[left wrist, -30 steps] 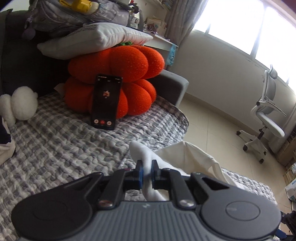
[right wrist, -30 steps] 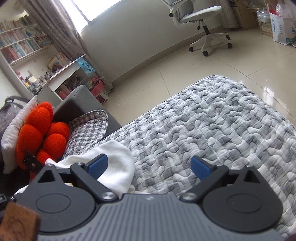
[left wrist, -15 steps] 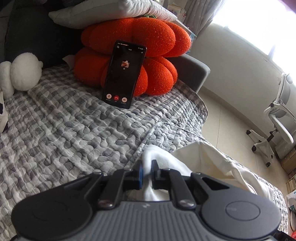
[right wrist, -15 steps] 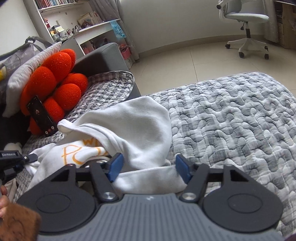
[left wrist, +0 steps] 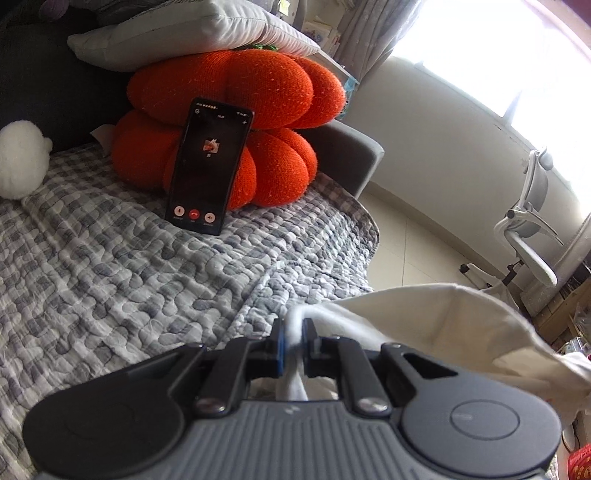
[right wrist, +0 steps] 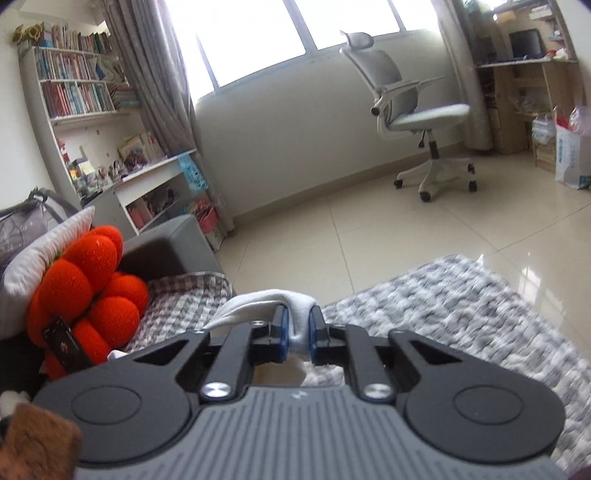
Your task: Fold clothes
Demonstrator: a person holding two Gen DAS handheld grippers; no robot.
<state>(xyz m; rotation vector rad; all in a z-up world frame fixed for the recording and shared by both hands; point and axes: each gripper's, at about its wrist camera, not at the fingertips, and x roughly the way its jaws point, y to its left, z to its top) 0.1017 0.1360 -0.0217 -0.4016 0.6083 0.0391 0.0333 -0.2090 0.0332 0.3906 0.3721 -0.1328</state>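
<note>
On the grey-and-white quilted blanket [left wrist: 110, 280] that covers the sofa, a black phone [left wrist: 208, 166] stands propped against a big orange pumpkin-shaped cushion [left wrist: 236, 96], screen lit with what looks like a call display, and a pale grey pillow [left wrist: 177, 33] sits on top of the cushion, with a fluffy white plush [left wrist: 20, 158] off at the left edge. Closer in, the left gripper [left wrist: 293, 341] has its jaws pinched nearly together on a fold of the white garment [left wrist: 436, 317], and the cloth runs from there off to the right in a loose raised loop, so it blocks a good part of the blanket's right side and some of the floor behind. Over in the right wrist view, the right gripper [right wrist: 297, 332] is closing its jaws and a bunched bit of the same white garment [right wrist: 258, 301] is already squeezed between the blue pads, the cloth trailing off to the left toward the cushion [right wrist: 92, 291]. Past it the blanket [right wrist: 461, 306] is blurry. Farther back stand a grey office chair [right wrist: 413, 110] on the tiled floor, a white bookshelf [right wrist: 74, 88] crammed with books, and a low wooden desk shelf [right wrist: 524, 85] at the right by the curtain
</note>
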